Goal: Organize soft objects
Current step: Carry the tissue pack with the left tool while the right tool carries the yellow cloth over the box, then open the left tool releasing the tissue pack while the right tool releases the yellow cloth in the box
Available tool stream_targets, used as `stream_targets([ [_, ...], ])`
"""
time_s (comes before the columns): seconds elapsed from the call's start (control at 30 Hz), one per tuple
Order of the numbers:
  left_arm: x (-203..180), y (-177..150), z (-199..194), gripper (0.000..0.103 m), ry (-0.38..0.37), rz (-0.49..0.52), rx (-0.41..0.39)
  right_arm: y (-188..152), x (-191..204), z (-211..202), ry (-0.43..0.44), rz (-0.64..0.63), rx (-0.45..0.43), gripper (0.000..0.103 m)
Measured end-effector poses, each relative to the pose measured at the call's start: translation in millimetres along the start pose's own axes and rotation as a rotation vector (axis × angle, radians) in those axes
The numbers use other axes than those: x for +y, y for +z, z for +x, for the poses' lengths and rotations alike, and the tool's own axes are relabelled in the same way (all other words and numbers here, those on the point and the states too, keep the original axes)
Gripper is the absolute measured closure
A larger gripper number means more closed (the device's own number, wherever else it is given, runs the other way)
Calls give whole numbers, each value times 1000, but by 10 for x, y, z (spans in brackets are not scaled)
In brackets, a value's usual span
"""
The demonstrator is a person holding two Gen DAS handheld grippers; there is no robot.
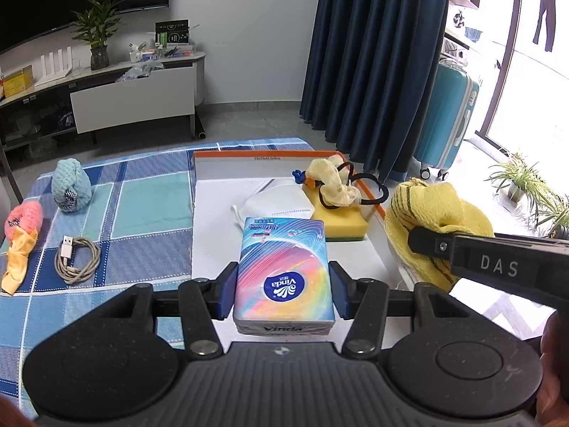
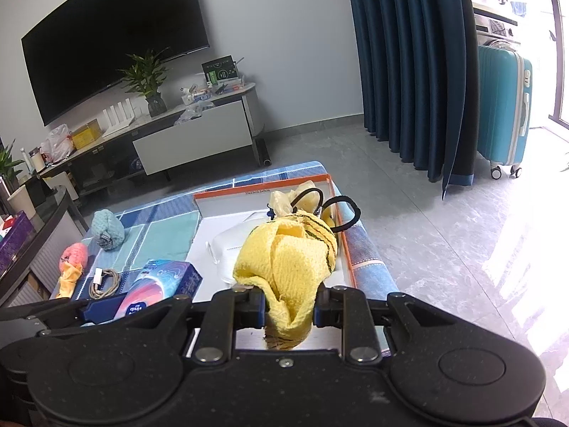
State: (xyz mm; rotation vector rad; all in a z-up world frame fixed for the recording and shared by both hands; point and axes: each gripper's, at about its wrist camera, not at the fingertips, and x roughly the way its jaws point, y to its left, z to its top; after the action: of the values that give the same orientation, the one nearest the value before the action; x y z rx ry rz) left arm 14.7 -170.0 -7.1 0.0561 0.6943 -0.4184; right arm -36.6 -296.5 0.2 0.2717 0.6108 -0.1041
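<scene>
- Far left on the checked cloth (image 1: 142, 192) lie the things not yet sorted: a pink knitted piece (image 1: 22, 219) touching an orange cloth (image 1: 16, 263), a blue knitted pouch (image 1: 70, 185) and a coiled cable (image 1: 76, 258); all sit outside the box, so I judge the job partly done.
- The left gripper (image 1: 283, 290) clamps a Vinda tissue pack (image 1: 284, 270) by its 2 long sides, over the near end of the orange-rimmed box (image 1: 263, 153); probably about to drop it in.
- Inside the box already: a white mesh bag (image 1: 281, 203), a yellow sponge (image 1: 343, 222) with a pale scrunchie (image 1: 330, 181) and black hair ties (image 1: 373, 186) on top.
- The right gripper (image 2: 288, 311) pinches a bunched yellow cloth (image 2: 288, 263), poised over the box's right side.
- The left view shows the box floor; the right view hides much of it behind the cloth, yet alone shows both pads squeezing the cloth.
</scene>
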Motion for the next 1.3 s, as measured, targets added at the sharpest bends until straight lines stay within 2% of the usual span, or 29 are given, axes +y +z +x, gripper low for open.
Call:
stream_targets([
  [0.47, -51, -63, 170, 50, -17, -1, 46, -86, -103, 157, -19, 17, 45, 71],
  [0.67, -56, -105, 210, 50, -25, -1, 61, -138, -130, 179, -35, 27, 62, 59],
  [0.8, -37, -115, 204, 50, -23, -9, 66, -143, -155, 150, -12, 43, 64, 45],
  [0.83, -31, -115, 201, 50, -23, -11, 66, -144, -159, 133, 3, 48, 59, 38],
  [0.9, -27, -111, 194, 50, -24, -13, 66, -144, -141, 105, -6, 36, 52, 33],
  [1.23, -80, -108, 166, 49, -52, -1, 67, -99, -141, -14, -20, 51, 12, 33],
  [1.3, -99, -107, 145, 40, -72, 2, 63, -93, -131, -34, -19, 55, 4, 33],
])
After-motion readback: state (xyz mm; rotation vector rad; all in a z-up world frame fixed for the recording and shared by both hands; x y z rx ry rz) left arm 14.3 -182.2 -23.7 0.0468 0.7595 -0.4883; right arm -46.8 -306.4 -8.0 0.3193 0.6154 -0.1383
